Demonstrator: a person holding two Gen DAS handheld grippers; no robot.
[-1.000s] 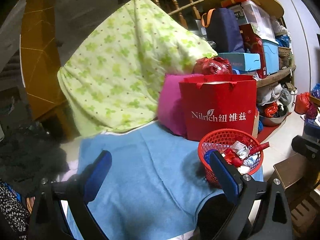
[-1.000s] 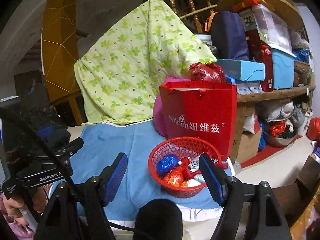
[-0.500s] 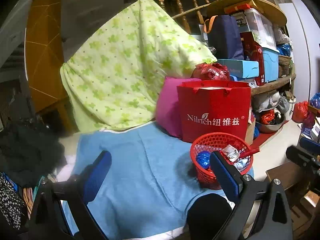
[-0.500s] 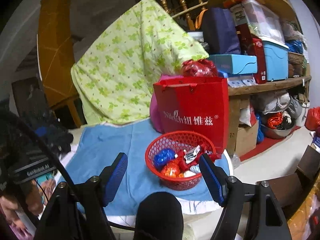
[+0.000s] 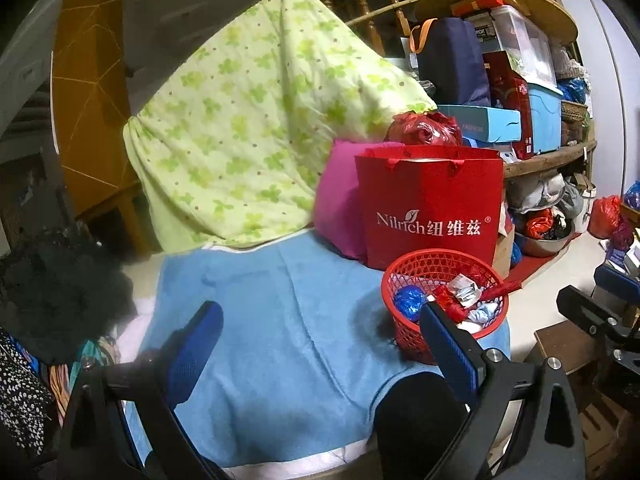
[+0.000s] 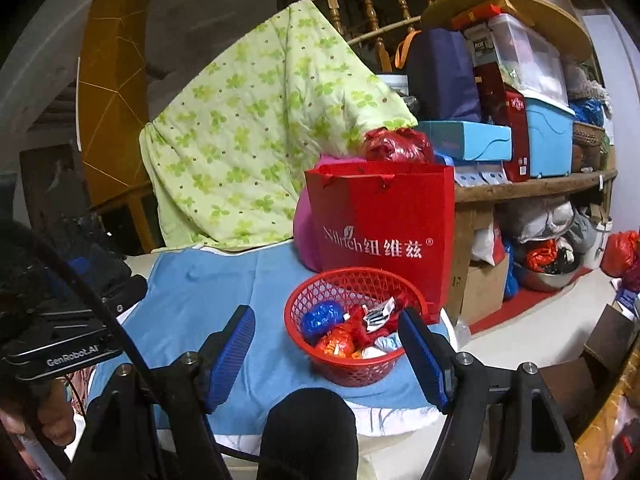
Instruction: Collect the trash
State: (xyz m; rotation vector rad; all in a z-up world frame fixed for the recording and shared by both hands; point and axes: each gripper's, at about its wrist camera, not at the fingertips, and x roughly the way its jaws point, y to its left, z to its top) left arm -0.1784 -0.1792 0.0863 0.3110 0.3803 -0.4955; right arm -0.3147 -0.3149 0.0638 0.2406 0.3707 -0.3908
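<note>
A red mesh basket (image 5: pixel 404 280) (image 6: pixel 320 286) holds crumpled wrappers in red, blue, orange and white. It stands on a blue towel (image 5: pixel 272 320) (image 6: pixel 192 292) at the table's right front corner. My left gripper (image 5: pixel 320 332) is open and empty, held back above the towel, with the basket by its right finger. My right gripper (image 6: pixel 326 336) is open and empty, held back in front of the basket, which shows between its fingers. The left gripper's body shows at the left of the right wrist view (image 6: pixel 60 344).
A red paper bag (image 5: pixel 432 216) (image 6: pixel 384 232) stands right behind the basket, with a pink cushion (image 5: pixel 340 200) beside it. A green floral quilt (image 5: pixel 256 128) hangs behind. Cluttered shelves (image 6: pixel 532 184) are at right. Dark clothing (image 5: pixel 52 292) lies at left.
Both grippers have drawn back from the table a little. The basket looks smaller and sits more centred between the right gripper's fingers. Both stay open and empty.
</note>
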